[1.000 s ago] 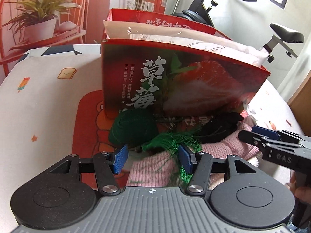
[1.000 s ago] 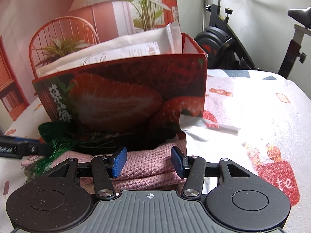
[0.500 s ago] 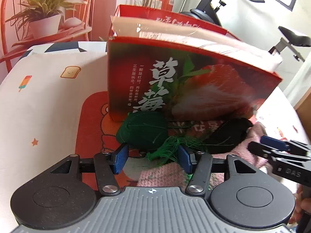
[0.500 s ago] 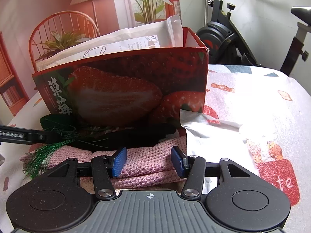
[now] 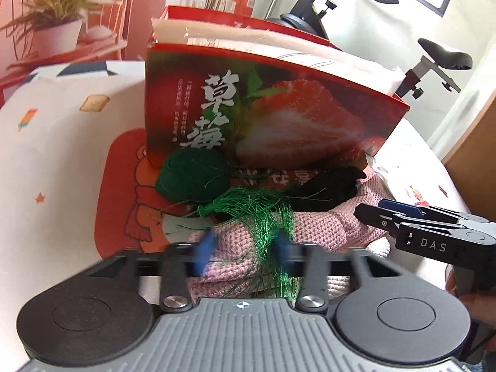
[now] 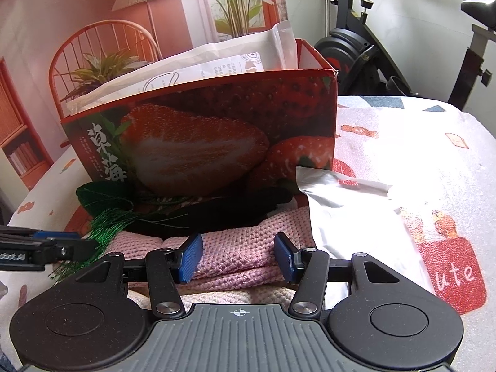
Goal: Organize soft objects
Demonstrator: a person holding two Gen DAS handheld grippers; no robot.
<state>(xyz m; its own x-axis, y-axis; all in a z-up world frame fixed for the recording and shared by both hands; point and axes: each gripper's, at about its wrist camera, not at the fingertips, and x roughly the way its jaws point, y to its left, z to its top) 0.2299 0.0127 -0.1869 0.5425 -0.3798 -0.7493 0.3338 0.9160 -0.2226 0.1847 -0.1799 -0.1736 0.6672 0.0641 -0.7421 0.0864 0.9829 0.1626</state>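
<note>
Sunlit and crowded with an exercise bike [image 6: 365,52] and a potted plant [image 5: 52,28], the room frames a desk [image 5: 62,142] under a cartoon-print cloth, where a pink knitted cloth [image 6: 241,254] lies folded in front of a tall strawberry-print box [image 5: 279,117]. Soft and light, the knit will likely sag and stretch if lifted by one corner; a hold at each end of the folded near edge looks safest. On top of it rest a green tassel [image 5: 263,214] of loose threads, a dark green fabric piece [image 5: 192,176] and a black cloth [image 5: 328,189], all limp and apt to slide or snag.

The left gripper [image 5: 245,254], its blue pads blurred, has just been closing on the left end of the knit, with tassel strands and pink cloth between the jaws; whether the pads already press is unclear. The right gripper [image 6: 237,257] stands partly open astride the right part of the near fold, pads not pressing.

A silver foil pouch [image 6: 347,217] lies just beside the knit on the right, and white packets [image 6: 217,62] stick up out of the box. The box wall blocks any forward path, while open cloth-covered desk lies to either side
</note>
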